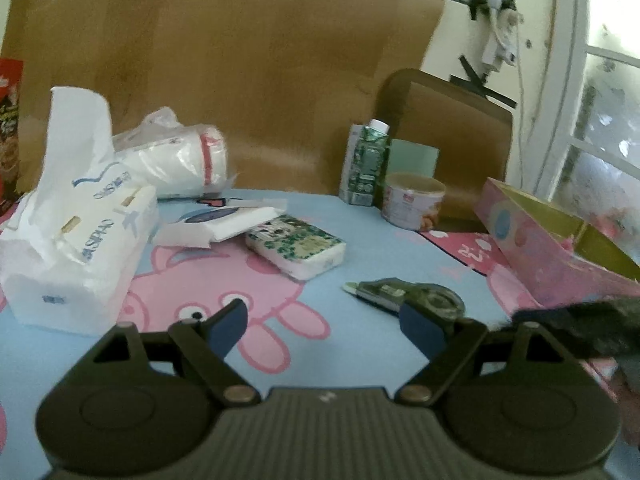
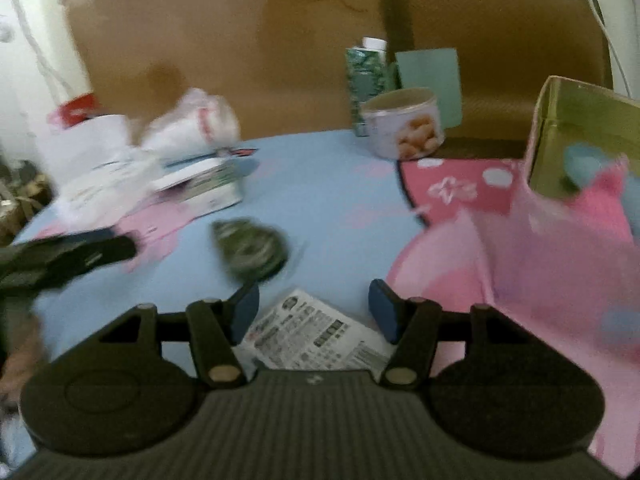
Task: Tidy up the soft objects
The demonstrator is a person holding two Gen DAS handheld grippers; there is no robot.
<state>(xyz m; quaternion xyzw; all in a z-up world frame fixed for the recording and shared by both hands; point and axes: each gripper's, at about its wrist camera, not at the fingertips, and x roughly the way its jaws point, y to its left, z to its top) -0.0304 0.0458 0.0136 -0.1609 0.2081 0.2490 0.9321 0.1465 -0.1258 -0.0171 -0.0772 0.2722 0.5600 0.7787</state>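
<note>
We work over a blue cartoon tablecloth point(image 1: 360, 216) with brown cardboard behind it. Taking the pink box point(image 1: 552, 256) as landmark, the small tissue pack point(image 1: 296, 250) lies well to its left, long axis slanting away leftward, ahead of our left gripper point(image 1: 322, 322), the nearer one, whose jaws stand open and empty. Our right gripper point(image 2: 314, 310), also open, holds nothing above a printed paper point(image 2: 316, 334); its view is blurred, and the box's contents are hidden.

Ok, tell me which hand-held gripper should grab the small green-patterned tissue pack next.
Probably the left hand-held gripper: it is open and faces the small tissue pack with bare cloth between. The right hand-held gripper sits over a printed packet, farther from that pack.
</note>
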